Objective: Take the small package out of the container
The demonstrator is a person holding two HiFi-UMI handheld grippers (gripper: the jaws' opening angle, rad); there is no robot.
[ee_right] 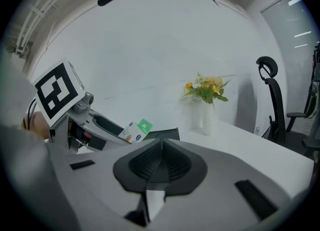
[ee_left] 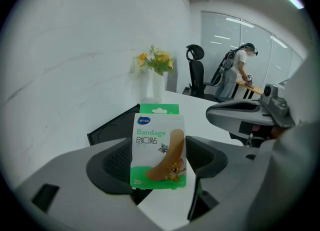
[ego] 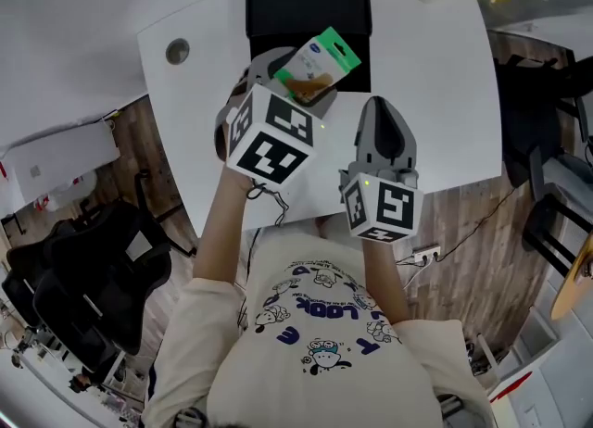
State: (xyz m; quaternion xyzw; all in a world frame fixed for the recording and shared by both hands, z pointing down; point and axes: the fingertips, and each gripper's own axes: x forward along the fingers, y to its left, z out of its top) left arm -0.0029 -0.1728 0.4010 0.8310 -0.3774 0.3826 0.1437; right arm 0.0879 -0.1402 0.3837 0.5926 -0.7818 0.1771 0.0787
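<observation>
**Head view.** The left gripper [ego: 295,86] holds the small package [ego: 324,54], a green and white bandage pack, over the near edge of the black container [ego: 278,9]. The container sits at the far side of the white table [ego: 435,93]. The right gripper [ego: 378,107] hangs to the right of the package, apart from it, over bare table.

**Left gripper view.** The fingers [ee_left: 112,162] are clamped on the lower part of the package [ee_left: 159,147], one pad on each side. The pack stands upright with its printed face to the camera. The container [ee_left: 112,125] lies beyond and below it. No contact between the two is visible.

**Right gripper view.** The fingers [ee_right: 137,167] are pressed together with nothing between them. The package [ee_right: 137,129] shows to the far left in the other gripper, raised above the table, with the container [ee_right: 165,134] just to its right.

**Assessment.** The lift appears done, and the pack looks clear of the container. The step in hand is the carry-away. The next move calls for bringing the pack toward the near, bare table, lowering it flat, then parting the left fingers. The grip sits low on a thin card, so the pack could tilt during the carry.
</observation>
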